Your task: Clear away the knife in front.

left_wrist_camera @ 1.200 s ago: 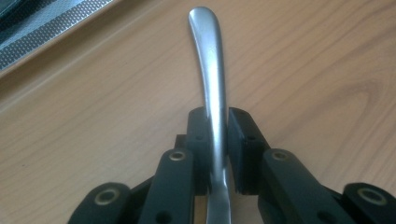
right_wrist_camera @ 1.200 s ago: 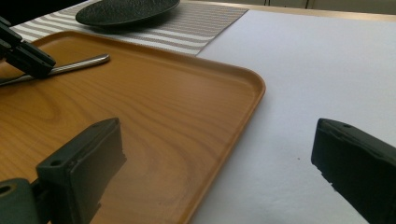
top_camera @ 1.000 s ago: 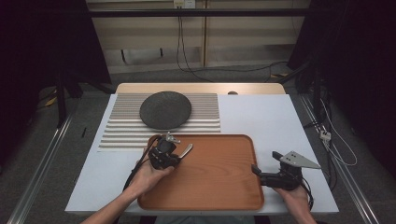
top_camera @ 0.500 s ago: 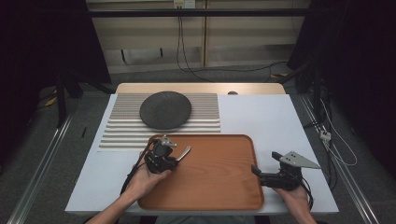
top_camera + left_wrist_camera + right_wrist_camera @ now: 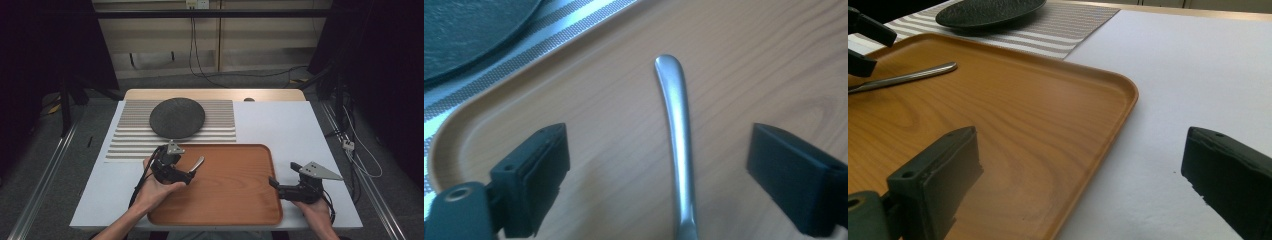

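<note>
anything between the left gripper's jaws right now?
Yes: the metal utensil handle lies on the wooden tray between the jaws of the left gripper, which have just been opening; neither pad touches it. Left gripper view shows it best.

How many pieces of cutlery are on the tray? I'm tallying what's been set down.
1: a metal utensil handle lies on the wooden tray, near its left end; its head is hidden.

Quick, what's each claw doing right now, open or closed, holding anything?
Left claw: open, jaws have just been opening, metal utensil handle lies loose between them.
Right claw: open, holding nothing.
</note>
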